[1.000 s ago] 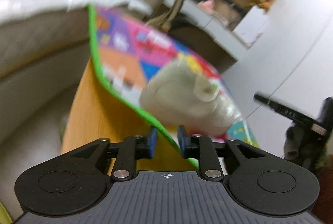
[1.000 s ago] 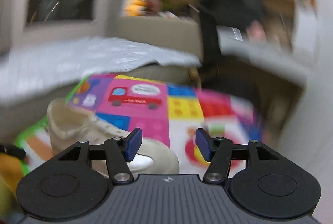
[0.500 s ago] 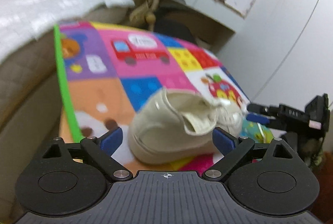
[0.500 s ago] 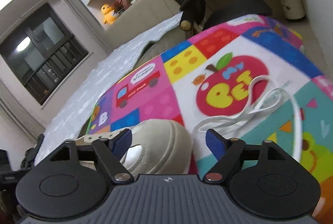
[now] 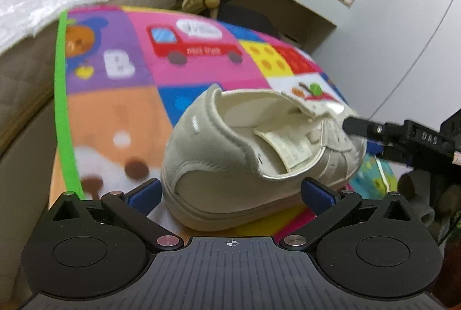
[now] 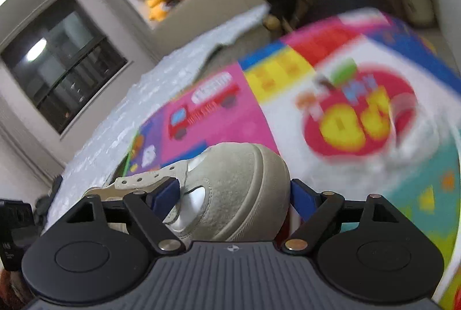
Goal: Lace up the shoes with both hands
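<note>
Two grippers flank one beige shoe [image 5: 230,166] lying on a bright patchwork play mat [image 5: 129,108], its long axis running from the left gripper [image 5: 230,195] at the heel to the right gripper [image 6: 233,195] at the toe. Both sets of jaws are spread wide on either side of the shoe, gripping nothing. Blurred white lace [image 6: 415,120] lies on the mat beyond the toe.

The left wrist view looks low along the left tongs [image 5: 230,195], close behind the heel of the shoe [image 5: 247,163], facing toward its toe. The right wrist view looks along the right tongs [image 6: 233,195] from the opposite end, close against the toe. Both share the shoe and the colourful mat [image 5: 184,51] beyond the tongs.
</note>
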Demonstrator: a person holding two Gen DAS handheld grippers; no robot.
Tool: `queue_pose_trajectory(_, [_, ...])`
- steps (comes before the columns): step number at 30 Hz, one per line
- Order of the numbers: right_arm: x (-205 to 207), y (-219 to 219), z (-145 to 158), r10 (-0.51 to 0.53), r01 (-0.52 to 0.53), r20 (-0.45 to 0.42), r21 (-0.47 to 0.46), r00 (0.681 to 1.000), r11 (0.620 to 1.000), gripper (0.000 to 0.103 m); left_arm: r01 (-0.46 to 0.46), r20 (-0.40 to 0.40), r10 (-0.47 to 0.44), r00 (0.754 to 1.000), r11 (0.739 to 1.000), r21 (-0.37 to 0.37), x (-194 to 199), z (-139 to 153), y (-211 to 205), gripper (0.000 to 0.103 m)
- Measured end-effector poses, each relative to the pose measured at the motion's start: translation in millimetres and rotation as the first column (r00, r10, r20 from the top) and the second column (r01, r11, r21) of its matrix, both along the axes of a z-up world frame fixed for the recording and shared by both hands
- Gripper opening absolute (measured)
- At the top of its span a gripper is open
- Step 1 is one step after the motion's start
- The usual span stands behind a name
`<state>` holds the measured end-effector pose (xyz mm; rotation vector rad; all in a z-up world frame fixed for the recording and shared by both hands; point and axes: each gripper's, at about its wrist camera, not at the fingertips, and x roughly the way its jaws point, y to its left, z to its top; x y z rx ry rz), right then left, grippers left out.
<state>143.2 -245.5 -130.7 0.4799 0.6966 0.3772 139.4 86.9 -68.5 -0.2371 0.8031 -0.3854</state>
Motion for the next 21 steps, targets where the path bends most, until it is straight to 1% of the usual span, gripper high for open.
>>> queue_pose_trajectory(2, [5.2,-3.1,9.0,-0.015,0.015,0.029,-0.028,0.999,0.999,0.084,-0.010,0.044,0.009,0.999,1.000,0.017,10.1,7.3,1.4,0.103])
queue_pose_trajectory(4, [10.3,-6.3,18.0,-0.028,0.031,0.059,-0.055,0.998,0.998,0.083,-0.023,0.073,0.021,0.997,0.999,0.025,24.6,8.0,3.9,0.103])
queue_pose_trajectory(6, [15.5,-9.4,27.0,-0.041,0.048,0.089,-0.082,0.995,0.995,0.083,-0.039,0.112,0.030,0.993,0.996,0.077,29.2,9.3,0.4,0.103])
queue_pose_trajectory(9, [23.2,-14.1,40.5,-0.059,0.075,0.135,-0.121,0.989,0.990,0.083,-0.026,0.192,-0.006,0.981,0.986,0.162,17.5,14.8,-3.9,0.103])
queue_pose_trajectory(11, [23.0,-20.2,45.7,-0.075,0.099,0.152,-0.159,0.986,0.982,0.076,-0.012,0.233,-0.032,0.972,0.982,0.187,7.2,19.6,-3.7,0.103])
queue_pose_trajectory(12, [19.4,-25.0,43.1,-0.084,0.109,0.141,-0.183,0.986,0.977,0.067,-0.001,0.244,-0.045,0.969,0.983,0.186,4.6,21.6,-2.8,0.103])
queue_pose_trajectory(13, [18.2,-29.0,39.2,-0.092,0.114,0.120,-0.191,0.989,0.975,0.063,0.005,0.246,-0.049,0.968,0.985,0.173,4.2,22.5,-1.4,0.103])
queue_pose_trajectory(14, [19.0,-33.5,34.2,-0.103,0.118,0.091,-0.180,0.991,0.977,0.063,0.006,0.229,-0.039,0.973,0.990,0.143,7.2,20.9,0.9,0.103])
queue_pose_trajectory(15, [21.0,-37.7,28.8,-0.109,0.118,0.064,-0.150,0.992,0.982,0.063,0.000,0.191,-0.019,0.981,0.995,0.099,12.9,16.8,3.6,0.103])
queue_pose_trajectory(17, [30.1,-42.3,15.3,-0.100,0.101,0.012,-0.041,0.995,0.994,0.066,-0.018,0.110,0.017,0.994,1.000,0.010,24.3,8.7,9.0,0.103])
queue_pose_trajectory(18, [36.0,-41.7,8.4,-0.099,0.099,-0.005,0.008,0.995,0.995,0.072,-0.028,0.076,0.030,0.997,0.999,-0.022,29.6,4.2,10.5,0.103])
queue_pose_trajectory(19, [42.3,-39.3,2.3,-0.102,0.103,-0.017,0.046,0.995,0.994,0.074,-0.037,0.057,0.039,0.998,0.999,-0.036,34.3,-1.2,10.2,0.103])
queue_pose_trajectory(20, [50.5,-34.2,-3.3,-0.100,0.101,-0.023,0.065,0.995,0.993,0.074,-0.044,0.045,0.046,0.998,0.998,-0.041,38.2,-5.4,9.3,0.103])
queue_pose_trajectory(21, [57.8,-28.1,-7.5,-0.094,0.096,-0.026,0.068,0.995,0.993,0.075,-0.046,0.044,0.048,0.998,0.998,-0.030,41.0,-7.6,7.2,0.103])
